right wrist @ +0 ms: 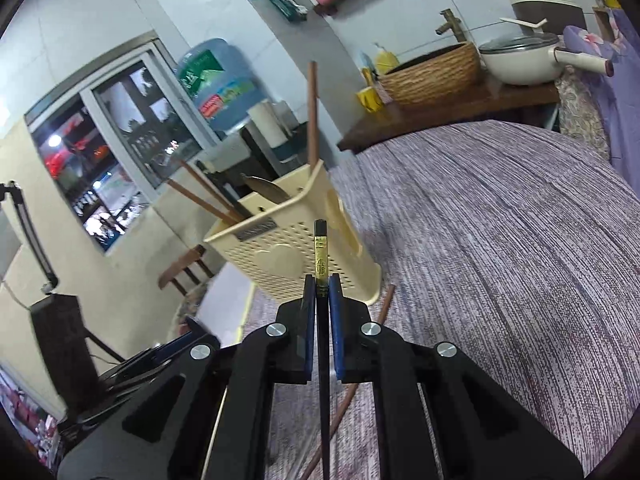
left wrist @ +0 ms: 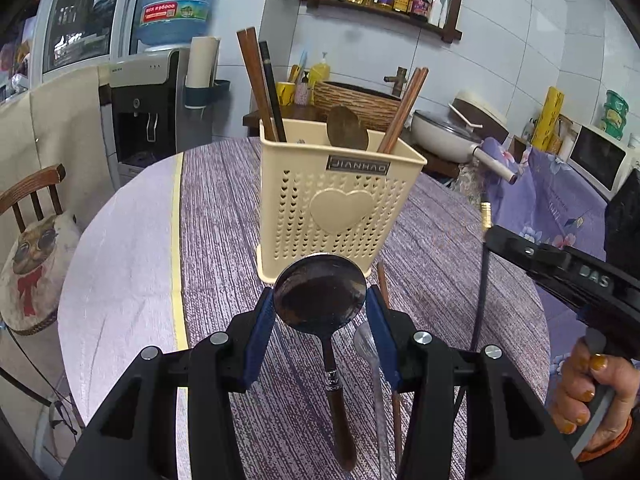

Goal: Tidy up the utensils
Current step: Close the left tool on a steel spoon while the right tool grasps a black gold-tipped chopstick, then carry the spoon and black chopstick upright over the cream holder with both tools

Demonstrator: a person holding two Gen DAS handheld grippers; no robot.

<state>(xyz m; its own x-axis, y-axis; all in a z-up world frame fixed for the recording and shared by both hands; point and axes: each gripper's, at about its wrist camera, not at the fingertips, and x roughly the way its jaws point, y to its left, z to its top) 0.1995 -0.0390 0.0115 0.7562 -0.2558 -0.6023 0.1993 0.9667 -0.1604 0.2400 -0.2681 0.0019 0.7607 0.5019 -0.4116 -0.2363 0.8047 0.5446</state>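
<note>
A cream perforated utensil holder (left wrist: 336,204) stands on the purple table and holds several chopsticks and a spoon; it also shows in the right wrist view (right wrist: 288,252). My left gripper (left wrist: 320,300) is shut on the bowl of a metal spoon (left wrist: 320,294) with a wooden handle, just in front of the holder. My right gripper (right wrist: 322,292) is shut on a black chopstick (right wrist: 321,256) with a gold end, held near the holder's front. In the left wrist view the right gripper's body (left wrist: 560,272) is at the right with that black chopstick (left wrist: 482,272).
A brown chopstick (right wrist: 360,356) and a clear plastic spoon (left wrist: 370,356) lie on the table (left wrist: 224,240) by the holder. A chair (left wrist: 36,240) stands at the left. A water dispenser, a basket and a pan stand behind the table.
</note>
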